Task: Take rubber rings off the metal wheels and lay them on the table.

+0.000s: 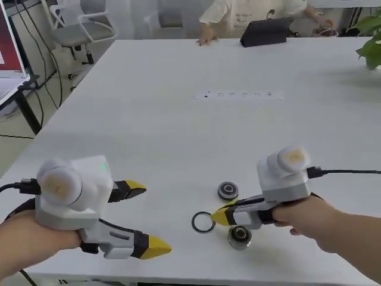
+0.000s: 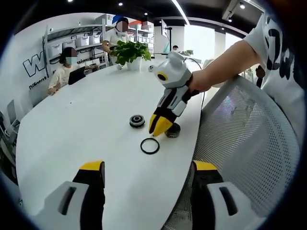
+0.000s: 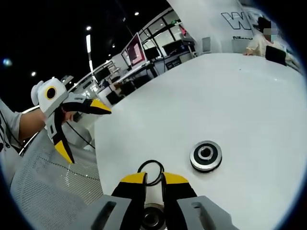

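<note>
**Ring lying loose on the table between two wheels and the tongs**

At the far left a red screen (image 1: pixel 5 44) is standing beside an office chair (image 1: pixel 77 27), off the white table (image 1: pixel 178 131). Near the left edge, the left gripper (image 1: pixel 152 217) is hovering with its jaws spread wide and nothing between them. In its own view the yellow tips (image 2: pixel 148 167) are framing bare tabletop, with a mesh chair back (image 2: pixel 240 143) rising just to the right.

Right of it, the black rubber ring (image 1: pixel 193 221) is lying flat on the table, off any wheel. Just beyond it to the right and farther away, one metal wheel (image 1: pixel 228 190) is sitting flat with a dark band around it. A second metal wheel (image 1: pixel 239 236) is lying nearer the person, partly covered by the right gripper (image 1: pixel 217 215).

That gripper is pointing left, its jaws drawn almost together with a slim gap showing in the right gripper view. The tips are reaching the ring's right edge, and I cannot tell whether they are touching it. A cable (image 1: pixel 351 173) is trailing off its back.

Farther along the table, a socket strip (image 1: pixel 238 94) is lying mid-table and a person is sitting at the far end beside a dark tablet (image 1: pixel 265 31). A plant (image 1: pixel 372 44) is leaning in at the far right.
</note>
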### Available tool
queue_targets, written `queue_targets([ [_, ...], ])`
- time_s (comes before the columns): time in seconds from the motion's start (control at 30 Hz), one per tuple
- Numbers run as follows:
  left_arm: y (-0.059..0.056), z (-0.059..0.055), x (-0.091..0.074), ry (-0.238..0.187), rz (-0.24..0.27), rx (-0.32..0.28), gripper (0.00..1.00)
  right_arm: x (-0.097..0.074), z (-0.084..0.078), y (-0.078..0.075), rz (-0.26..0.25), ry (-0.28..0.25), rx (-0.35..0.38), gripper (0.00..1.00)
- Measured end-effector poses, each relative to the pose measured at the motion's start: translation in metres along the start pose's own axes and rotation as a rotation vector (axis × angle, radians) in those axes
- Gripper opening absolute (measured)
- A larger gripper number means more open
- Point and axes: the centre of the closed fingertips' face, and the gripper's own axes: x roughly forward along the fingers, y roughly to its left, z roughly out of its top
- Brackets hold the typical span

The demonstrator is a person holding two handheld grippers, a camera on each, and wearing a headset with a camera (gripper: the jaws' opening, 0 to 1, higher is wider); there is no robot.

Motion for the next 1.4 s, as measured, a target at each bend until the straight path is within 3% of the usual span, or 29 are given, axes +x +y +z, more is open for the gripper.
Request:
queue_targets([
  [0.57,0.007,0.014,0.004,-0.008,-0.001,0.028,0.69,-0.029,0.017,-0.002,-0.011,-0.068,-0.048,0.14],
  [1.0,0.012,0.027,0.014,-0.02,-0.008,0.03,0.66,-0.05,0.019,-0.024,-0.07,-0.109,-0.066,0.16],
  [1.4,0.02,0.032,0.029,-0.017,-0.016,0.03,0.63,-0.056,0.015,-0.04,-0.111,-0.116,-0.098,0.18],
])
